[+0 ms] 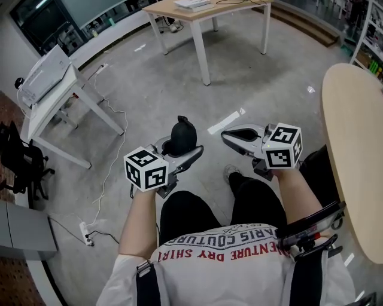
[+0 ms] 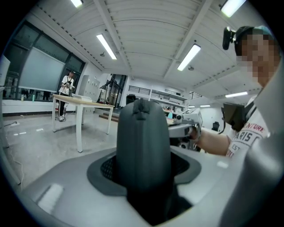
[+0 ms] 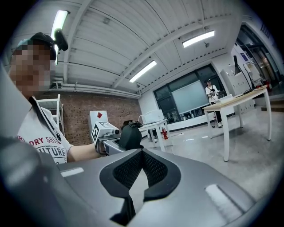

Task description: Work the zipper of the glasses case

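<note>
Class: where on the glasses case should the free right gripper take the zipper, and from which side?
Probably the zipper tab at the exposed top of the glasses case, above the left gripper. The right gripper, now shut, should open and come from the right.

The grey concrete floor (image 1: 149, 83) carries a wood-topped table (image 1: 197, 12) on white legs, well ahead of the left gripper (image 1: 187, 150) and the right gripper (image 1: 230, 136). Well left of the left gripper a white power strip (image 1: 87, 232) lies on it; just ahead of the right one, a pale streak (image 1: 226, 121), possibly tape.
</note>
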Motion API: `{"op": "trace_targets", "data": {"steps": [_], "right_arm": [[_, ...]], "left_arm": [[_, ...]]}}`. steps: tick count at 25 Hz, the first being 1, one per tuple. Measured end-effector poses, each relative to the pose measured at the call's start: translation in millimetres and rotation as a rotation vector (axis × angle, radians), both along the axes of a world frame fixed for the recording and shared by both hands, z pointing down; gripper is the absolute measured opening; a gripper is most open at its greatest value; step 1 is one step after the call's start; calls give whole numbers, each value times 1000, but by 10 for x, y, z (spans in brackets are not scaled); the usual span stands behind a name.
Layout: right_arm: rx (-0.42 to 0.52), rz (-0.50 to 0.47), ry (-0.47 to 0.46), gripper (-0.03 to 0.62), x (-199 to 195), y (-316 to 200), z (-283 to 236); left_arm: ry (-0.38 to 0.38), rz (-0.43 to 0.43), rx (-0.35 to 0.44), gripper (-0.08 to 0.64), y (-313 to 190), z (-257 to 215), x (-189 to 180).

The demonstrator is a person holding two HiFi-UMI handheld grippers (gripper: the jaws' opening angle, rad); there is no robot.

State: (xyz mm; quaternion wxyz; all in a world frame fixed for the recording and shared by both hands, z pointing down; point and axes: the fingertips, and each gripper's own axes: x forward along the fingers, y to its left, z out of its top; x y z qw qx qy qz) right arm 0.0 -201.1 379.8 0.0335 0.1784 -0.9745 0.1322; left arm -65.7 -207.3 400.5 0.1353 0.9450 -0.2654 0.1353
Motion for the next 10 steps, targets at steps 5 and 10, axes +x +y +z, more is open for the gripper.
{"op": "trace_targets", "data": {"steps": [5, 10], "right_arm": [[4, -21, 8, -3, -122, -53, -61], [6, -33, 31, -3, -261, -60, -195]], "left_arm": [[1, -5, 0, 253, -28, -62, -79], [13, -13, 2, 253, -4, -238, -198]]}}
